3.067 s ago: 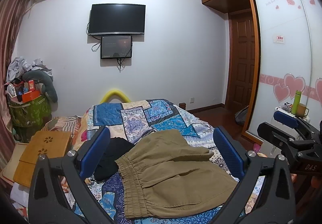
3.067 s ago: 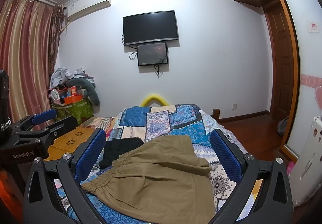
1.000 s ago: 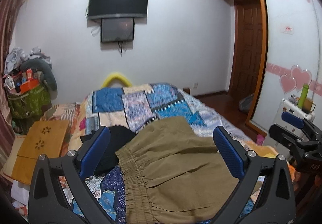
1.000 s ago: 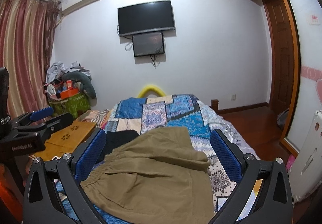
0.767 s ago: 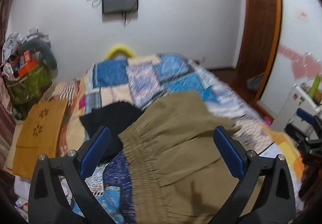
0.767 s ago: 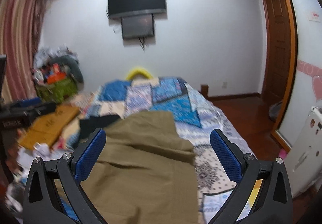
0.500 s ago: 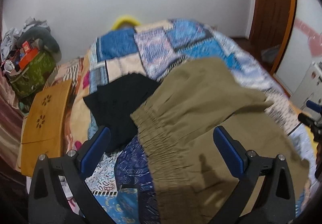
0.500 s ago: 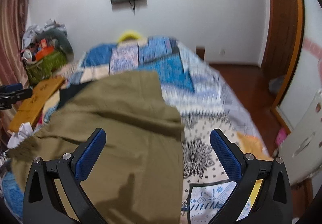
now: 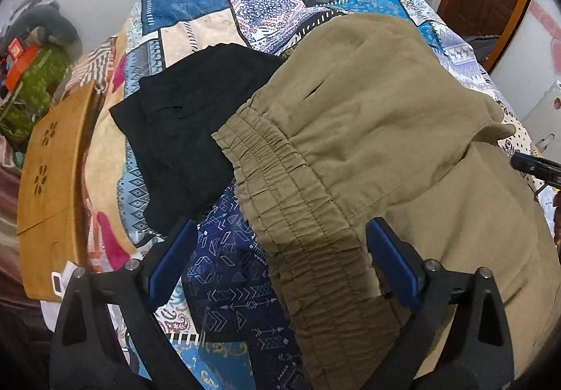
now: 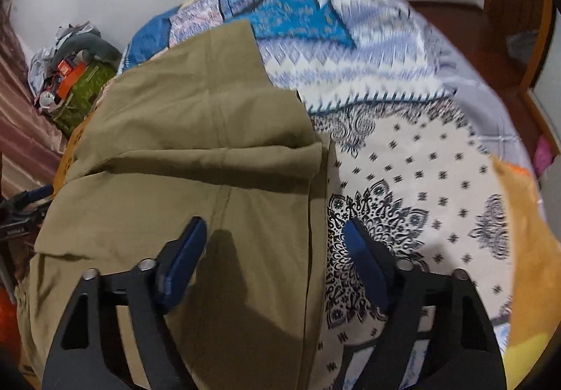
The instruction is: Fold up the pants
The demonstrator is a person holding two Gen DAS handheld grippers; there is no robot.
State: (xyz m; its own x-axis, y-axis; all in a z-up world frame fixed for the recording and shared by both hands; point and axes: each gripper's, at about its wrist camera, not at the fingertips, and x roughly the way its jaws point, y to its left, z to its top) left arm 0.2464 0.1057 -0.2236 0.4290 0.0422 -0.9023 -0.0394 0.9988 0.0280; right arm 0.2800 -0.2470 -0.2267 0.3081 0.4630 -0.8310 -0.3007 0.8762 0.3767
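Observation:
Olive-khaki pants [image 9: 368,130] lie folded over on the patchwork bed quilt [image 9: 217,7], their gathered elastic waistband [image 9: 291,200] running down the middle of the left wrist view. My left gripper [image 9: 280,249] is open, its jaws straddling the waistband just above it. In the right wrist view the pants [image 10: 196,130] fill the left half, with a leg folded across. My right gripper [image 10: 273,246] is open over the pants' right-hand edge, with its shadow on the cloth. The right gripper's tip also shows at the right edge of the left wrist view [image 9: 536,167].
A black garment [image 9: 189,116] lies on the quilt left of the pants, partly under them. A wooden lap table [image 9: 52,179] stands left of the bed. A pile of clutter with a green bag [image 10: 80,85] is at the far left. The wooden floor [image 10: 491,49] lies right of the bed.
Both grippers have tipped down and moved in close over the pants; the wall and television have left the views. The right gripper's jaws stand narrower than before but still open.

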